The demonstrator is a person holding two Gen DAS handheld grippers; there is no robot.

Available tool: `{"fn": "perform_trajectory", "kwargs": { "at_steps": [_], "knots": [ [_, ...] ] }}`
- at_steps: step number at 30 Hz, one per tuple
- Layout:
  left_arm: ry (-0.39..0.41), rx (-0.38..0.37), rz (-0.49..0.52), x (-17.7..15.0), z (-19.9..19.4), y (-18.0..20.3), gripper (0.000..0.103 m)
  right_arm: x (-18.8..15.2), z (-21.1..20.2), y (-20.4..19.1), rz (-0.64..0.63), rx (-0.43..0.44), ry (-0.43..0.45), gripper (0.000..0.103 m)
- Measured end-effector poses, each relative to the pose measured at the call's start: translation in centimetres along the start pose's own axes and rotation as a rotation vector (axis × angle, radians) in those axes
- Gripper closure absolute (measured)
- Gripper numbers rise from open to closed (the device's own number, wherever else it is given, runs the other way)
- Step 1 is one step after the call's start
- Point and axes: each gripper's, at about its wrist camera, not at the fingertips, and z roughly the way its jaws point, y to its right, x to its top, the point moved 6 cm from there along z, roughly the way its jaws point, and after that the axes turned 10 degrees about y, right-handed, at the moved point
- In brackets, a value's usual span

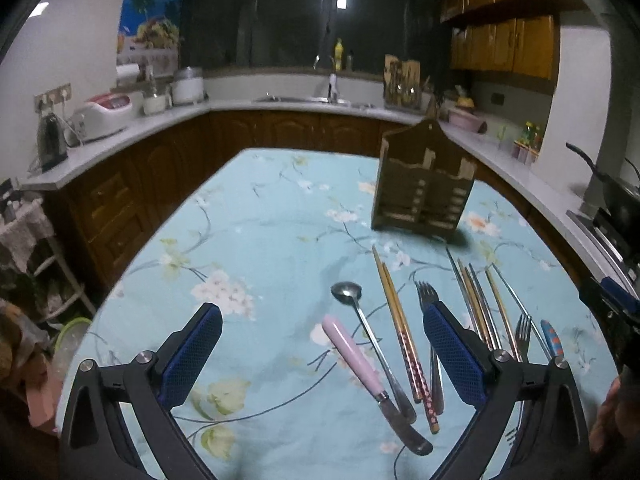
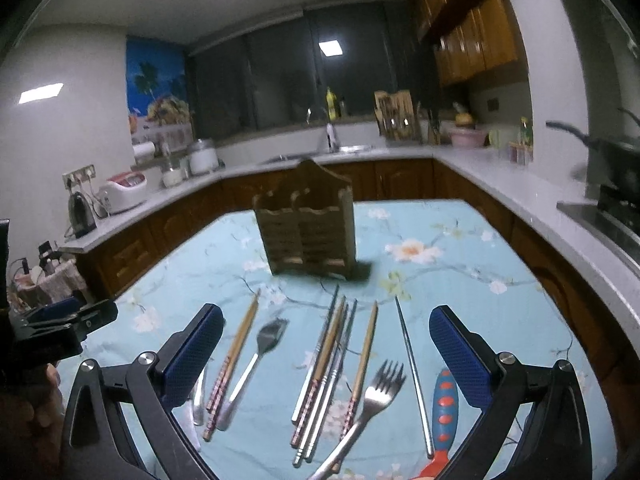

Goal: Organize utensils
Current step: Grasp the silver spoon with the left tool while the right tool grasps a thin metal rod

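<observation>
A brown wooden utensil holder (image 1: pixel 423 188) (image 2: pixel 308 227) stands upright on the table, beyond a row of loose utensils. In the left wrist view lie a pink-handled knife (image 1: pixel 366 372), a steel spoon (image 1: pixel 362 320), a patterned chopstick pair (image 1: pixel 404 336), a fork (image 1: pixel 427 294), several chopsticks (image 1: pixel 478 304), a second fork (image 1: pixel 523 334). In the right wrist view lie several chopsticks (image 2: pixel 326 364), a fork (image 2: pixel 366 404), a patterned chopstick pair (image 2: pixel 234 356), a spoon (image 2: pixel 256 360), a blue-and-orange handled utensil (image 2: pixel 443 408). My left gripper (image 1: pixel 322 352) is open above the knife and spoon. My right gripper (image 2: pixel 326 356) is open above the chopsticks.
The table carries a light-blue floral cloth (image 1: pixel 260 216) (image 2: pixel 460 280). White kitchen counters (image 1: pixel 120 132) (image 2: pixel 500 184) surround it on three sides, with appliances, a sink (image 1: pixel 316 99) and a stove with a pan (image 2: pixel 612 148) at right.
</observation>
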Motion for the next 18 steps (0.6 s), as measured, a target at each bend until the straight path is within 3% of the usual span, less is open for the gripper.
{"fn": "perform_trajectory", "kwargs": {
  "at_steps": [4,6,9,14,18],
  "knots": [
    [-0.064,-0.026,-0.004,0.4,1.8,0.1,0.011,-0.7,1.6,1.3,0.011,-0.019,-0.067,0.003],
    [-0.103,-0.048,-0.003,0.6,2.8,0.4,0.018,-0.9,2.3,1.9,0.017,-0.026,-0.097,0.006],
    [-0.14,-0.069,0.004,1.0,4.4,0.6,0.029,-1.5,3.5,2.7,0.034,-0.026,-0.155,0.014],
    [-0.196,-0.091,0.001,2.0,6.7,0.3,0.034,-2.6,5.9,4.2,0.081,-0.01,-0.271,0.032],
    [-0.245,-0.104,0.003,2.0,8.8,0.1,0.041,-3.0,7.4,5.2,0.098,-0.008,-0.327,0.04]
  ]
}}
